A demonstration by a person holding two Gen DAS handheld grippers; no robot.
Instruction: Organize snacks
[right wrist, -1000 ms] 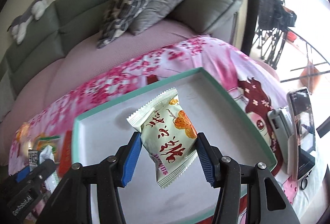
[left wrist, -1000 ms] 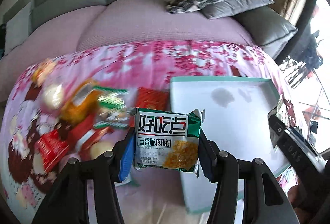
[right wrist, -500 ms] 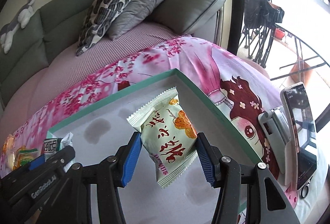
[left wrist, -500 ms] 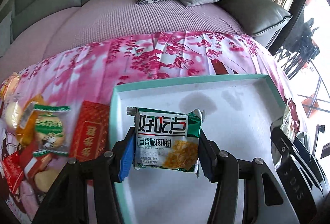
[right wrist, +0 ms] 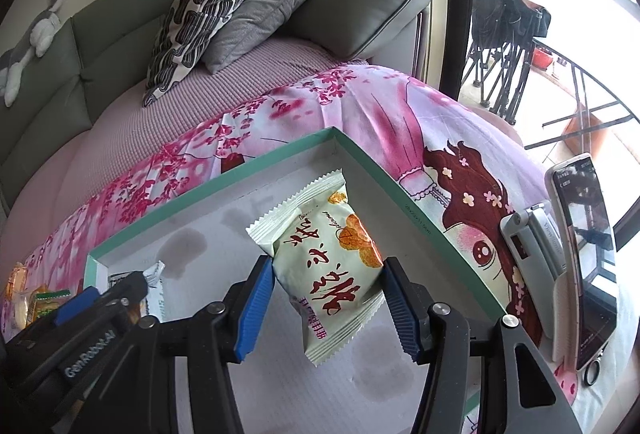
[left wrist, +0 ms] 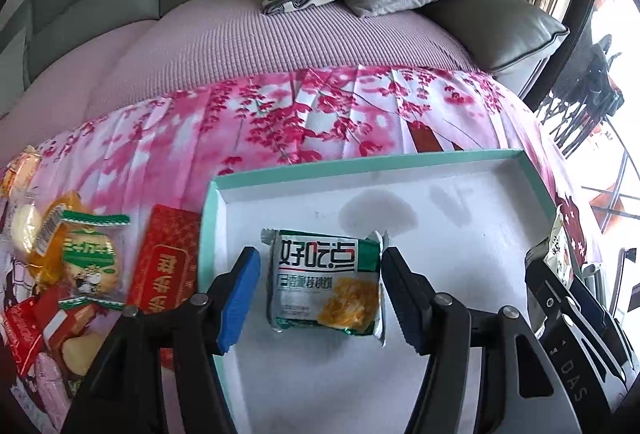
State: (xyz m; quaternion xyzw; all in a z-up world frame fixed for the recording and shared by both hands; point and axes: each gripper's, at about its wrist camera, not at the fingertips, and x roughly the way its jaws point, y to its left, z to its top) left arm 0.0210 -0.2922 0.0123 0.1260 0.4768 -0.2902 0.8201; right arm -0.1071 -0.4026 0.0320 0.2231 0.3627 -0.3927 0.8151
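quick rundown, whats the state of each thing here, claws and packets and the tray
left claw: open, a gap either side of the packet
green and white packet: released, lying flat in the tray
right claw: shut on the pale packet
pale packet: held tilted above the tray floor
tray: open, stained floor
phone: propped on a stand, screen dark

You saw glossy plastic on the packet, a matt, stained tray, and ribbed cloth on the sofa.
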